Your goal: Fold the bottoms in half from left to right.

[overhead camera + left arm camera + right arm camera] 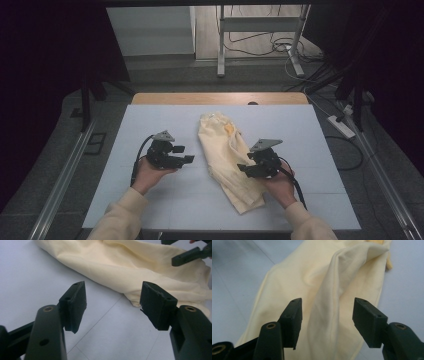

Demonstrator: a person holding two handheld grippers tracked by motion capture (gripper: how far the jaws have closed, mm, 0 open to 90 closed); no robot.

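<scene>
Pale yellow cloth lay crumpled in a long bundle on the white desk, running from the far middle toward the near right, with a darker yellow patch showing close to its far end. The left tool was held in the person's left hand over bare desk just left of the cloth, its tips aimed at the fabric; in the left gripper view its jaws stood apart with nothing between them, the cloth's edge lying just beyond. The right tool sat in the right hand over the near part of the bundle. In the right gripper view its jaws stood open above a raised fold of the cloth, without pressing on it.
</scene>
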